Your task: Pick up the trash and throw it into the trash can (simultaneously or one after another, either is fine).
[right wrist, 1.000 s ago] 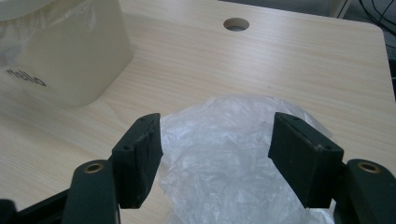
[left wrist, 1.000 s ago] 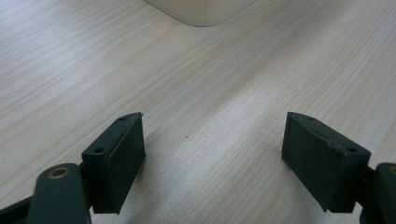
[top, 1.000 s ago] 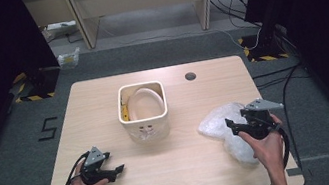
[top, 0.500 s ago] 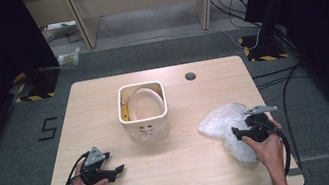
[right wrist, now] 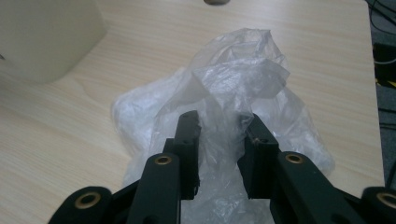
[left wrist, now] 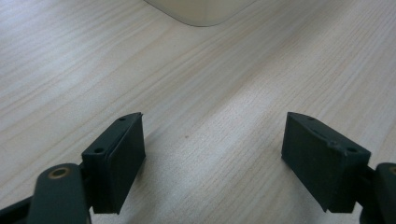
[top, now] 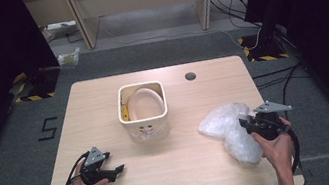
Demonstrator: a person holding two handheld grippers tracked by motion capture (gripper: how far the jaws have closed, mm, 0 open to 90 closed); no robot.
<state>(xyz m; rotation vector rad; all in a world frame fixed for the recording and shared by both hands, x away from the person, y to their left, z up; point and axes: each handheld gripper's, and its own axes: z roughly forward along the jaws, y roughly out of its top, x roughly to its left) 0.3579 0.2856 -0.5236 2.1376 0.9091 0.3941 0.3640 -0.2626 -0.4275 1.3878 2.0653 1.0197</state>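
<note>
A crumpled clear plastic bag [top: 226, 125] lies on the right part of the wooden table [top: 190, 169]. My right gripper [top: 245, 124] reaches into it from the right. In the right gripper view the bag [right wrist: 233, 79] bunches up between the jaws of the right gripper [right wrist: 218, 121], which have just been closing and now pinch a fold of the film. My left gripper [top: 117, 170] rests at the front left of the table. Its jaws stand wide apart in the left gripper view [left wrist: 215, 135], with bare wood between them.
A cream square bin [top: 144, 117] with a pale liner inside stands mid-table; its corner [left wrist: 201, 11] lies ahead of the left jaws, and its side [right wrist: 42, 37] is at the upper left of the right gripper view. A round cable hole [top: 190, 76] sits near the far edge.
The right hand has moved down and in toward the plastic bag, and its jaws have narrowed onto the film. The left hand has stayed where it was.
</note>
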